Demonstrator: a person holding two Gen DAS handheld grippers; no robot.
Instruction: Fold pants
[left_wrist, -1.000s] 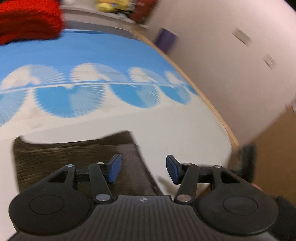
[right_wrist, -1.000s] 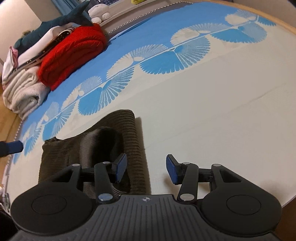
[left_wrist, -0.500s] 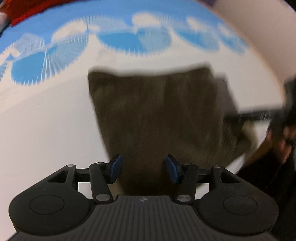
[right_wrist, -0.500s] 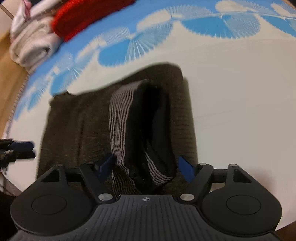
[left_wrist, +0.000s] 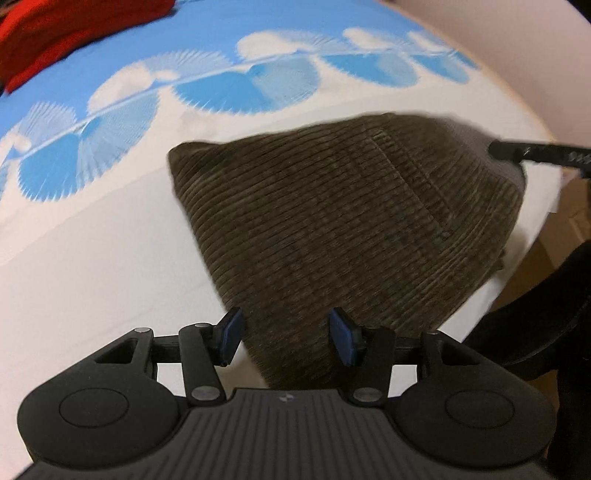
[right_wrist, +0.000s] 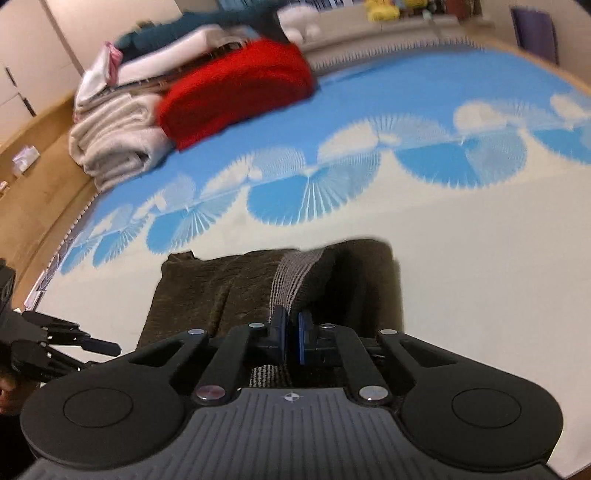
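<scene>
Dark brown corduroy pants lie folded on the white part of a blue-and-white bed cover. My left gripper hovers open over their near corner, fabric below the gap and the pads not pressing. My right gripper is shut on the grey striped waistband of the pants, which rises from the pile into the jaws. In the left wrist view the right gripper's finger shows at the pants' raised far right edge. The left gripper's fingers appear at the left of the right wrist view.
A red folded garment and a stack of pale folded laundry sit at the far left of the bed. The bed's edge runs just right of the pants, with wooden floor beyond. A dark sleeve is at the right.
My right gripper spread wide around the waistband, then shut on it and lifted it. My left gripper swung down over the pants and stayed open.
</scene>
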